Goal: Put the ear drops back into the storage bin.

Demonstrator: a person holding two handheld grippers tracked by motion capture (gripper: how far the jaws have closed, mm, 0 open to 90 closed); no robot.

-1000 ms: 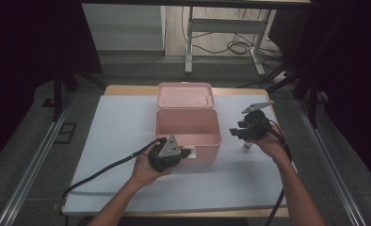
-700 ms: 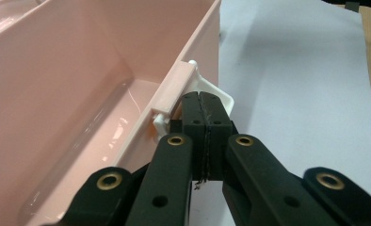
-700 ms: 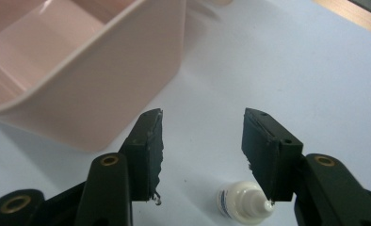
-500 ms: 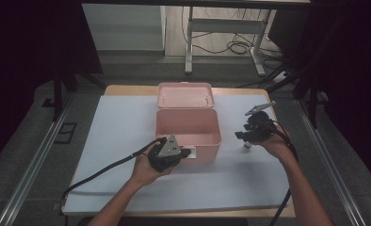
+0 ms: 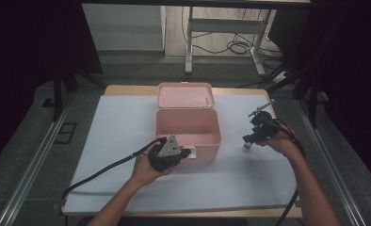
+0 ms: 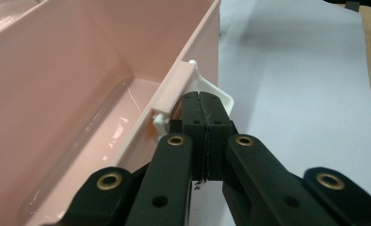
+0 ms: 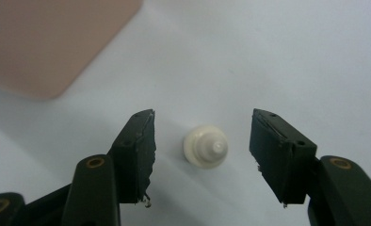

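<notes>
An open pink box [image 5: 217, 137] sits mid-table, its lid [image 5: 186, 94] laid back behind it. My left gripper [image 5: 186, 153] is shut, its tips resting against the white latch [image 5: 193, 154] on the box's front wall. In the left gripper view the closed jaws [image 6: 200, 96] meet with nothing between them, just beside the latch [image 6: 176, 89]. My right gripper [image 5: 247, 140] hovers right of the box. Its jaws [image 7: 203, 117] have just been opening. A small white knob-shaped piece [image 7: 205, 145] stands on the mat between them, untouched. The same white piece [image 5: 246, 147] shows under it from above.
A pale mat [image 5: 117, 122] covers the wooden table [image 5: 127, 88]. A corner of the pink box [image 7: 47, 42] lies up and left of the right jaws. Black cables trail from both grippers toward the near edge. Desk legs and floor cables lie beyond the table.
My right gripper has shifted right, away from the box, and sunk slightly over the white piece, its jaws spreading wider. The left hand has stayed at the latch.
</notes>
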